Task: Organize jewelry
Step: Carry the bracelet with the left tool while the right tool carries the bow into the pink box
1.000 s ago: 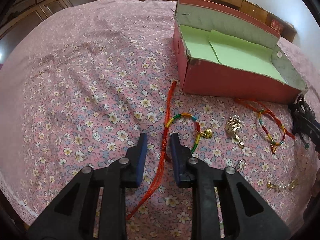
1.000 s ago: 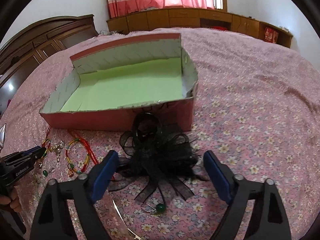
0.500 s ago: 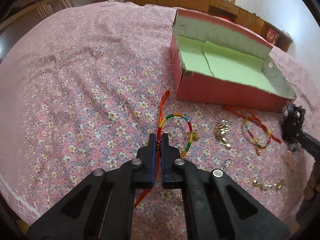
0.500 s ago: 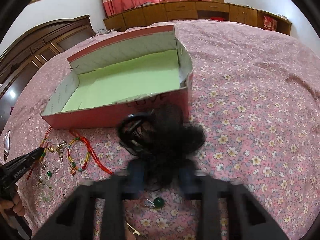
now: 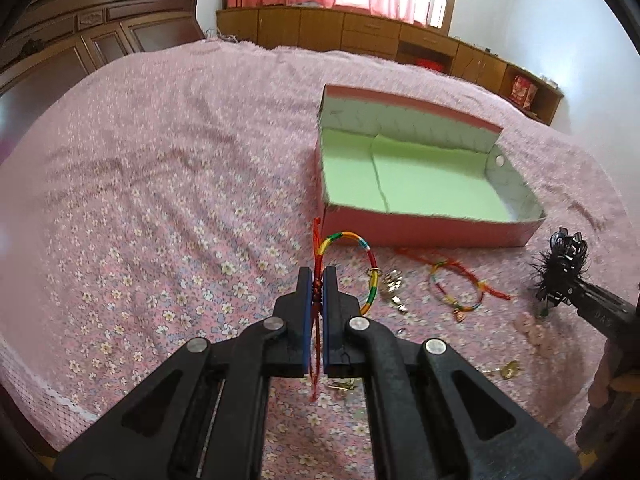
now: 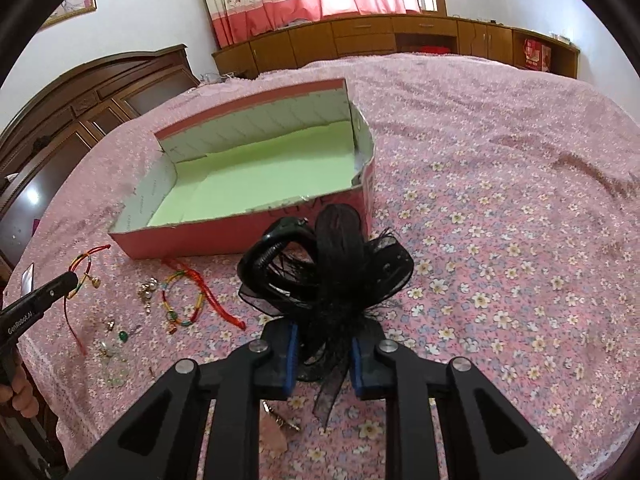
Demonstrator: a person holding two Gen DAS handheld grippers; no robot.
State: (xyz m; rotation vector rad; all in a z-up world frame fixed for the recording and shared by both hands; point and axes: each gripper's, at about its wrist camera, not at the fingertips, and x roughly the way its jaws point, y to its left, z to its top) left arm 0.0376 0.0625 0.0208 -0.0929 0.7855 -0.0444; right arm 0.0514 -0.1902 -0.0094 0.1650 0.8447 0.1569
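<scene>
My left gripper (image 5: 317, 280) is clamped tight on the red cord of the rainbow bracelet (image 5: 362, 258), just below centre of the left wrist view. The cord runs between the blue pads (image 5: 305, 312); its loop with a small gold charm hangs to the right of the jaws, and a red tail dangles beneath them.

My right gripper (image 6: 322, 354) has just been closing and now grips the black hair bow (image 6: 332, 276), centre of the right wrist view. Ribbon and feathers bulge above the jaws; a black claw clip shows at the bow's upper left.

The pink box (image 5: 420, 224) with its green lining sits open on the floral bedspread (image 5: 160, 200), centre right in the left view. It holds nothing that I can see.

On the bedspread in front of the box: a second rainbow bracelet (image 5: 456, 288) with red cord, a gold pendant (image 5: 394, 286), and small earrings (image 6: 114, 330) at lower left of the right view, too blurred to detail.
</scene>
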